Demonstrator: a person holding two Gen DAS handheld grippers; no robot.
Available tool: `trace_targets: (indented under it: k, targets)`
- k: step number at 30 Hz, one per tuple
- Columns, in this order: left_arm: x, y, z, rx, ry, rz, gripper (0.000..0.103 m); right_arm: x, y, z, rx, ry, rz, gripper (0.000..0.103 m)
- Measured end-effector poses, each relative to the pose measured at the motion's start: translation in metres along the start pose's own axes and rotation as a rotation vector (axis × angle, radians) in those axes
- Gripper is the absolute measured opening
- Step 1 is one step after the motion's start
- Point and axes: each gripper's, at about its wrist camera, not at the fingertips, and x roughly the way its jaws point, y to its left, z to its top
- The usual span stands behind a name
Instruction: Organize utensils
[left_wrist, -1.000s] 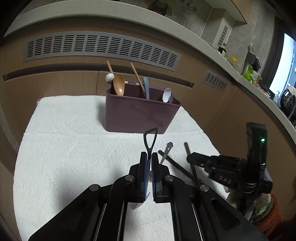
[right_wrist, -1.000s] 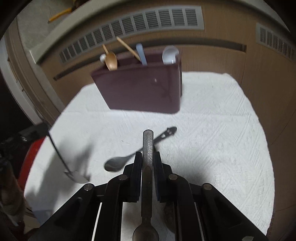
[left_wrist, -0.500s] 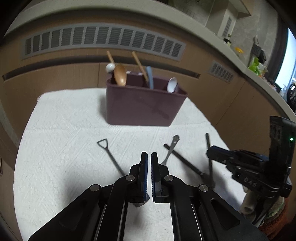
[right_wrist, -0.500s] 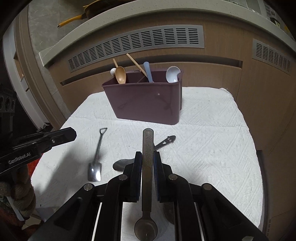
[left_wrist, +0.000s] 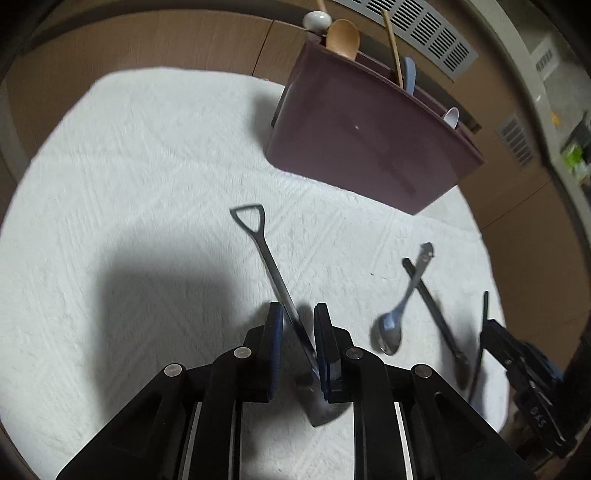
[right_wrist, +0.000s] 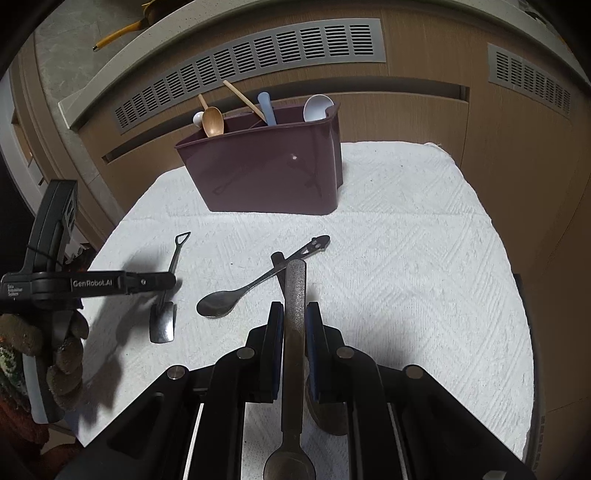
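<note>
Brown cabinet fronts with slotted vents behind; white textured cloth (left_wrist: 147, 166) over the worktop.

Left wrist view: left gripper (left_wrist: 298, 314) pitched steeply down, low over the cloth, jaws just opened to a narrow gap. Between them, flat on the cloth and not pinched, a shovel-shaped spoon (left_wrist: 266, 254), looped handle end aimed away toward the purple caddy (left_wrist: 369, 147). In the caddy, upright: wooden spoon (left_wrist: 343, 38), thin wooden stick, blue handle, white spoon at the far end. To the right on the cloth, a steel spoon (left_wrist: 391, 328) crossed over a dark long utensil (left_wrist: 436, 310). Broad bare cloth to the left, as far as its edge.

Right wrist view: right gripper (right_wrist: 294, 308) angled down above the near cloth, clamped on the handle of a dull metal spoon (right_wrist: 295, 280), bowl back toward the camera. At the left edge, a gloved hand (right_wrist: 66, 354) on the left gripper's body, above the shovel-shaped spoon. Caddy at the back, well apart from the loose utensils; open cloth to the right, out to its edge.
</note>
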Motion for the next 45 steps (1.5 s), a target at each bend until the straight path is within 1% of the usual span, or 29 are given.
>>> trace_targets:
  k: [2, 4, 6, 7, 8, 9, 10, 11, 13, 15, 16, 17, 19, 21, 24, 25, 28, 30, 36, 40, 42, 45]
  targets:
    - [0.003, -0.009, 0.002, 0.063, -0.017, 0.088, 0.021, 0.002, -0.001, 0.000, 0.003, 0.006, -0.011, 0.011]
    - [0.008, -0.017, 0.002, 0.118, -0.024, 0.128, 0.021, 0.004, -0.001, 0.000, 0.005, 0.003, -0.020, 0.011]
    - [0.012, -0.024, 0.003, 0.143, -0.028, 0.166, 0.021, 0.004, -0.003, 0.000, 0.019, -0.002, -0.028, 0.011]
    - [0.015, -0.027, 0.003, 0.147, -0.030, 0.184, 0.023, 0.003, -0.005, 0.000, 0.027, -0.008, -0.030, 0.011]
    - [0.017, -0.030, 0.004, 0.145, -0.029, 0.192, 0.029, 0.002, -0.006, 0.000, 0.034, -0.018, -0.034, 0.011]
    - [0.019, -0.034, 0.004, 0.142, -0.023, 0.188, 0.032, 0.000, -0.007, 0.001, 0.038, -0.030, -0.042, 0.011]
    - [0.022, -0.038, 0.004, 0.146, -0.016, 0.187, 0.039, -0.001, -0.008, 0.001, 0.043, -0.038, -0.047, 0.011]
    - [0.023, -0.040, 0.005, 0.155, -0.011, 0.190, 0.042, -0.002, -0.009, 0.001, 0.048, -0.044, -0.046, 0.011]
    - [0.025, -0.042, 0.005, 0.171, -0.017, 0.201, 0.042, -0.004, -0.010, 0.000, 0.051, -0.048, -0.041, 0.011]
    - [0.023, -0.039, 0.004, 0.161, -0.031, 0.198, 0.034, -0.005, -0.011, 0.000, 0.052, -0.052, -0.036, 0.011]
    - [0.021, -0.036, 0.004, 0.153, -0.036, 0.196, 0.023, -0.006, -0.011, 0.000, 0.055, -0.054, -0.031, 0.011]
    - [0.019, -0.028, 0.006, 0.125, -0.038, 0.167, 0.012, -0.007, -0.011, -0.001, 0.059, -0.055, -0.025, 0.011]
    - [0.014, -0.014, 0.007, 0.072, -0.027, 0.111, 0.009, -0.008, -0.012, -0.002, 0.063, -0.057, -0.013, 0.011]
    - [0.010, -0.008, 0.006, 0.048, -0.030, 0.092, 0.005, -0.009, -0.013, -0.002, 0.062, -0.060, -0.013, 0.011]
    - [-0.002, -0.003, -0.001, 0.027, -0.055, 0.056, 0.005, -0.013, -0.012, 0.000, 0.062, -0.068, -0.006, 0.011]
    - [-0.010, -0.004, -0.004, 0.026, -0.074, 0.030, 0.005, -0.014, -0.011, 0.001, 0.060, -0.071, -0.004, 0.011]
    - [-0.032, -0.009, -0.010, 0.032, -0.134, -0.011, 0.004, -0.020, -0.008, 0.005, 0.044, -0.086, -0.006, 0.011]
    - [-0.050, -0.014, -0.013, 0.053, -0.186, -0.045, 0.004, -0.025, -0.005, 0.007, 0.033, -0.096, -0.009, 0.011]
    - [-0.095, -0.030, -0.015, 0.131, -0.307, -0.093, 0.004, -0.041, 0.000, 0.014, 0.023, -0.136, 0.001, 0.011]
    - [-0.114, -0.037, -0.019, 0.174, -0.357, -0.098, 0.004, -0.049, 0.009, 0.020, -0.007, -0.169, 0.010, 0.011]
    - [-0.115, -0.038, -0.018, 0.181, -0.357, -0.100, 0.004, -0.054, 0.013, 0.024, -0.018, -0.188, 0.022, 0.011]
    - [-0.109, -0.033, -0.014, 0.162, -0.353, -0.071, 0.004, -0.054, 0.017, 0.027, -0.044, -0.196, 0.015, 0.011]
